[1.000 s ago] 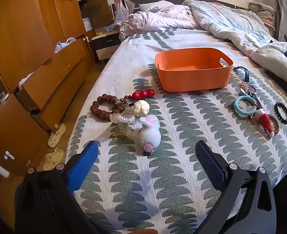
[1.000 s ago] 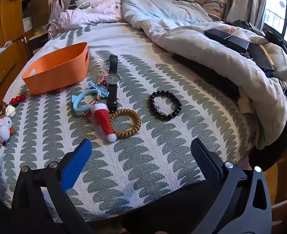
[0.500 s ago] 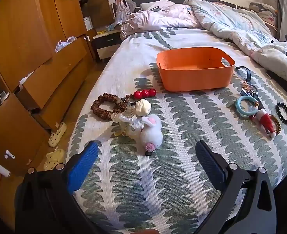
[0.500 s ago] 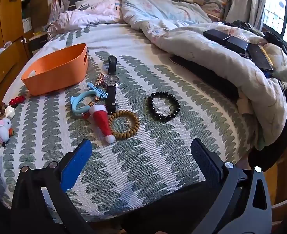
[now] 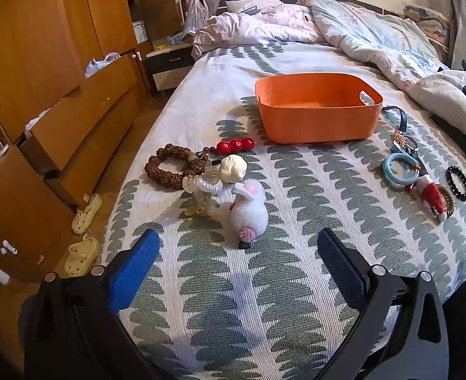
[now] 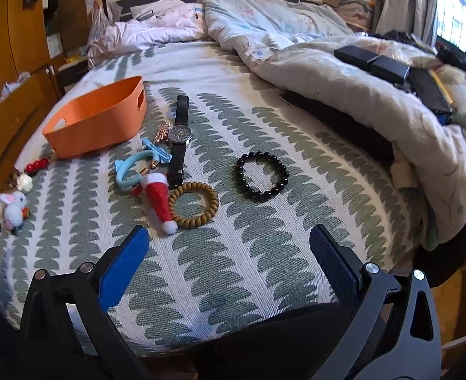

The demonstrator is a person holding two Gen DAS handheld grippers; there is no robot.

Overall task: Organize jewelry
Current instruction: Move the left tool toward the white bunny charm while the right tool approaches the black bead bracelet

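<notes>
Bedroom clutter frames a bed (image 5: pixel 296 285) spread with a white cover printed in green leaf rows, and the jewelry lies on it in two loose groups either side of an orange basket (image 5: pixel 318 126), which looks empty. Left of the basket sit a brown beaded bracelet (image 5: pixel 169 166), a string of red beads (image 5: pixel 235 145), a cream charm (image 5: pixel 233 168), a clear hair claw clip (image 5: pixel 203 190) and a white plush bunny (image 5: pixel 250 205). Right of it lie a black-strapped wristwatch (image 6: pixel 179 134), a light blue ring keychain (image 6: pixel 131 171), a small Santa hat (image 6: pixel 158 198) touching a tan coil hair tie (image 6: pixel 193 205), and, a little apart, a black bead bracelet (image 6: pixel 262 175).

Both claws hang above the near edge of the bed with nothing in them: the left claw (image 5: pixel 237 264) is spread wide just short of the bunny, and the right claw (image 6: pixel 228 251) is spread wide just short of the hair tie. No piece has gone into the basket, so the task seems to be at its very start, in the approach to a first pick. The likely next move is to lower a claw over the nearest item, close on it without snagging the cover, and carry it to the basket. Wooden drawers (image 5: pixel 74 110) stand beside the bed, and a rumpled duvet (image 6: pixel 344 72) lies across its far side.
</notes>
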